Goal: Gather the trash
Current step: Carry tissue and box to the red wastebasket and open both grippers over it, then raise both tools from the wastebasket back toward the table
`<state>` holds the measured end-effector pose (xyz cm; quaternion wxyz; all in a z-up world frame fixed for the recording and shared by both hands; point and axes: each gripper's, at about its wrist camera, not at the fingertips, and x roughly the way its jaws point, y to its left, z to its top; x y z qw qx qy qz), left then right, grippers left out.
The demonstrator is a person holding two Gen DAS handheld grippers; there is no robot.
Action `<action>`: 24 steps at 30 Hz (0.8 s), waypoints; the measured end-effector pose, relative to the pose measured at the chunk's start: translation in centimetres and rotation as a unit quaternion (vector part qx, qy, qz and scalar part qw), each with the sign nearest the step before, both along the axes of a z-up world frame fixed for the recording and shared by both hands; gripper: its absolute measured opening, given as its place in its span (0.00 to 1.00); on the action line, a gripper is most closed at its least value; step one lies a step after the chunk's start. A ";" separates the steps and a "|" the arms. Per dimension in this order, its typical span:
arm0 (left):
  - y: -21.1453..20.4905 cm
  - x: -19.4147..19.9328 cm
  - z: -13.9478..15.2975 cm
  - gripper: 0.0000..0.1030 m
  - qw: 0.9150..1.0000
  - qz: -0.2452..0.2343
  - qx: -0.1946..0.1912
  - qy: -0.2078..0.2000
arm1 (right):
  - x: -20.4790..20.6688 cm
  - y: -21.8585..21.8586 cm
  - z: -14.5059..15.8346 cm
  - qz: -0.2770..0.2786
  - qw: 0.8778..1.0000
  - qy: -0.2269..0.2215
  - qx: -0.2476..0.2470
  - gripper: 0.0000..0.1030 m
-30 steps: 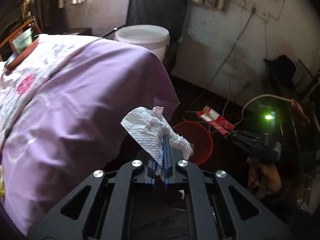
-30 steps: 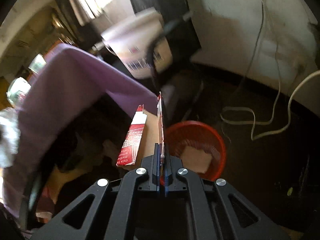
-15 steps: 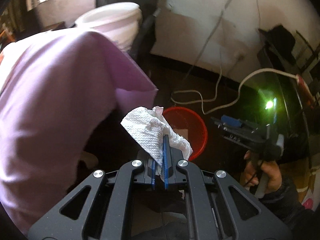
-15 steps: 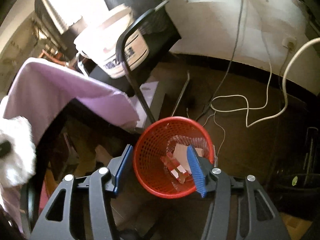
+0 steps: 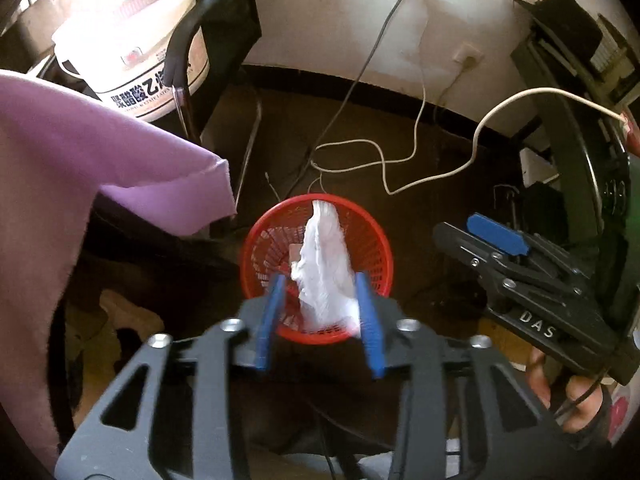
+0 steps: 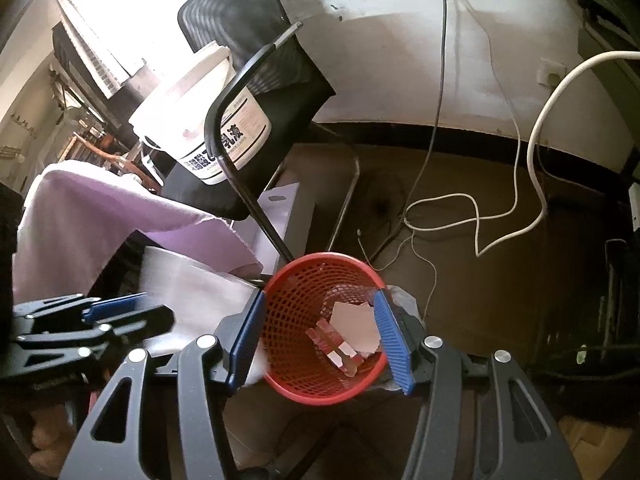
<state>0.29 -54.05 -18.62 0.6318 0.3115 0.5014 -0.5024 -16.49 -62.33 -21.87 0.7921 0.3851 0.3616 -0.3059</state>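
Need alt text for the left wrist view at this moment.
The left gripper, its jaws opening, lets a crumpled white paper towel fall toward a red mesh basket on the dark floor below. A purple cloth hangs at left; the right gripper is at right.

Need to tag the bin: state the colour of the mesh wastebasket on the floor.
Red wastebasket; clearest in the right wrist view.

Left gripper (image 5: 320,316) brought over red basket (image 5: 256,240), fingers (image 5: 270,316) opening, paper towel (image 5: 324,264) released between them; carton pieces (image 6: 340,350) dropped inside basket.
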 end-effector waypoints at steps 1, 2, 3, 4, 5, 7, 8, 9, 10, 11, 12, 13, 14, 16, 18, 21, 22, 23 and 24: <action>0.1 0.0 0.1 0.49 1.000 0.001 -0.002 -0.004 | 0.0 0.0 0.0 -0.001 1.000 -0.003 0.000 0.54; 0.3 0.0 0.4 0.53 1.000 0.003 -0.006 -0.011 | 0.0 -0.1 0.1 -0.001 1.000 -0.005 0.000 0.54; 0.4 -0.1 0.7 0.56 1.000 0.003 -0.009 -0.014 | 0.0 -0.1 0.2 0.000 1.000 -0.008 0.001 0.54; 0.5 -0.1 1.0 0.57 1.000 0.004 -0.012 -0.016 | 0.1 0.0 0.3 0.001 1.000 -0.011 0.000 0.54; 0.7 -0.1 1.4 0.60 1.000 0.004 -0.014 -0.017 | 0.1 0.1 0.4 0.002 1.000 -0.012 -0.001 0.53; 1.2 0.0 2.2 0.64 1.000 0.008 -0.019 -0.024 | 0.3 0.3 0.7 0.004 1.000 -0.016 -0.003 0.54; 1.5 0.0 2.5 0.66 0.999 0.010 -0.021 -0.029 | 0.4 0.4 0.9 0.006 1.000 -0.018 -0.004 0.54; 1.9 0.1 2.9 0.67 0.999 0.013 -0.024 -0.035 | 0.5 0.5 1.0 0.008 1.000 -0.019 -0.004 0.54; 2.1 0.2 3.1 0.67 0.999 0.015 -0.026 -0.039 | 0.6 0.6 1.2 0.010 1.000 -0.020 -0.005 0.53; 2.4 0.2 3.3 0.69 0.999 0.016 -0.027 -0.043 | 0.7 0.7 1.4 0.012 1.000 -0.021 -0.006 0.54; 2.7 0.3 3.6 0.70 0.998 0.019 -0.029 -0.047 | 0.8 0.8 1.6 0.014 1.000 -0.021 -0.008 0.54; 3.0 0.3 3.8 0.71 0.998 0.022 -0.030 -0.052 | 0.9 0.9 1.8 0.016 1.000 -0.022 -0.008 0.54; 3.4 0.4 4.0 0.73 0.998 0.026 -0.032 -0.057 | 1.0 1.1 2.0 0.018 1.000 -0.021 -0.009 0.56; 4.1 0.6 4.4 0.75 0.997 0.034 -0.037 -0.061 | 1.2 1.4 2.5 0.019 1.000 -0.019 -0.013 0.61; 4.8 0.8 4.8 0.77 0.997 0.039 -0.040 -0.055 | 1.3 1.8 3.0 0.021 1.000 -0.015 -0.017 0.66; 5.9 1.0 5.5 0.77 0.997 0.046 -0.046 -0.051 | 1.6 2.4 3.9 0.026 0.999 -0.012 -0.024 0.70; 6.3 1.1 5.7 0.77 0.996 0.049 -0.049 -0.053 | 1.5 2.5 4.3 0.027 0.999 -0.012 -0.027 0.71; 6.7 1.1 6.0 0.78 0.996 0.052 -0.053 -0.055 | 1.6 2.7 4.6 0.028 0.999 -0.012 -0.030 0.72; 7.2 1.2 6.4 0.78 0.995 0.056 -0.057 -0.060 | 1.6 2.8 5.0 0.028 0.999 -0.013 -0.033 0.73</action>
